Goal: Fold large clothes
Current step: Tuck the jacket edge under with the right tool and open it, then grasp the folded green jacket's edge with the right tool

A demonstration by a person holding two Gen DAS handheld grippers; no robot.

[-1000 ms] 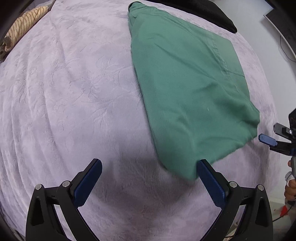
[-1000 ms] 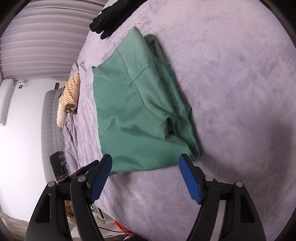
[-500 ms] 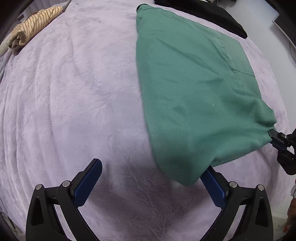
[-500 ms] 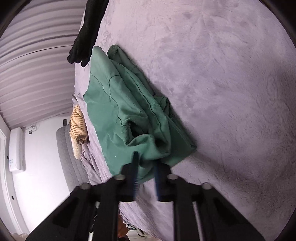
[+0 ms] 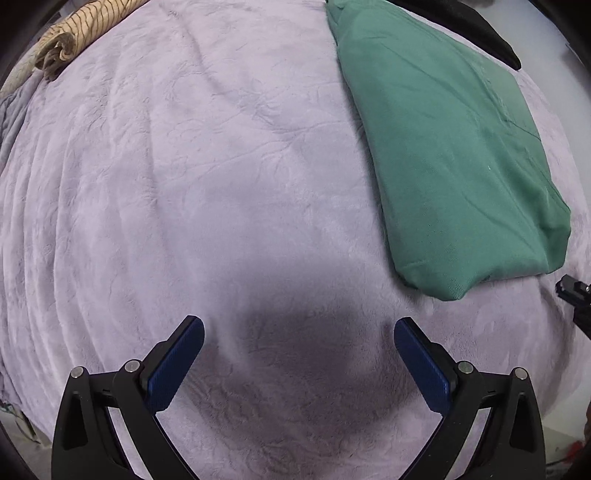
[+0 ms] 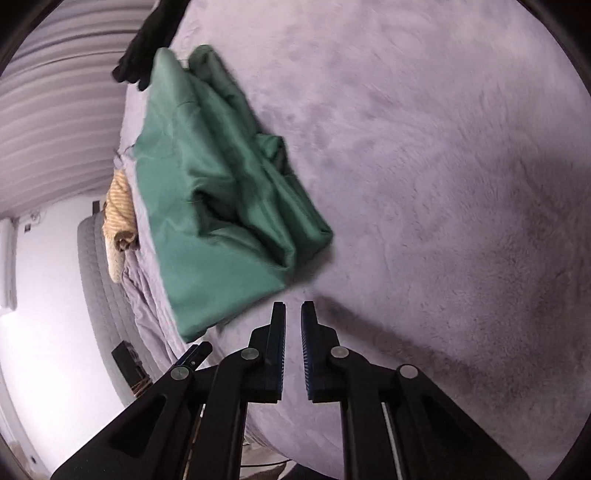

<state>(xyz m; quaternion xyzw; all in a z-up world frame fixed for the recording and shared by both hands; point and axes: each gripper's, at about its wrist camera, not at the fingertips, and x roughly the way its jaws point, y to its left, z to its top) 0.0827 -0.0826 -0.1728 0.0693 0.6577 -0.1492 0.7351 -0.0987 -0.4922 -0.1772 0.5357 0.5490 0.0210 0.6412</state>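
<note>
A folded green garment (image 5: 450,147) lies on the lilac plush bed cover (image 5: 221,184), at the right in the left wrist view. In the right wrist view it (image 6: 221,192) lies up and left, with rumpled layers along its near edge. My left gripper (image 5: 299,354) is open and empty, above bare cover, to the left of and nearer than the garment's corner. My right gripper (image 6: 293,325) has its jaws nearly closed with a narrow gap and nothing between them, just short of the garment's near corner. Its tip shows at the right edge of the left wrist view (image 5: 572,291).
A tan striped garment (image 5: 74,33) lies bunched at the far left of the bed, also in the right wrist view (image 6: 118,218). A black garment (image 5: 476,29) lies beyond the green one. The bed edge and a grey headboard (image 6: 96,280) are left of the right gripper.
My right gripper closed on the garment's near corner, then came off it and drew back, jaws nearly closed. My left gripper moved left, away from the garment's corner. The garment's near edge is more rumpled.
</note>
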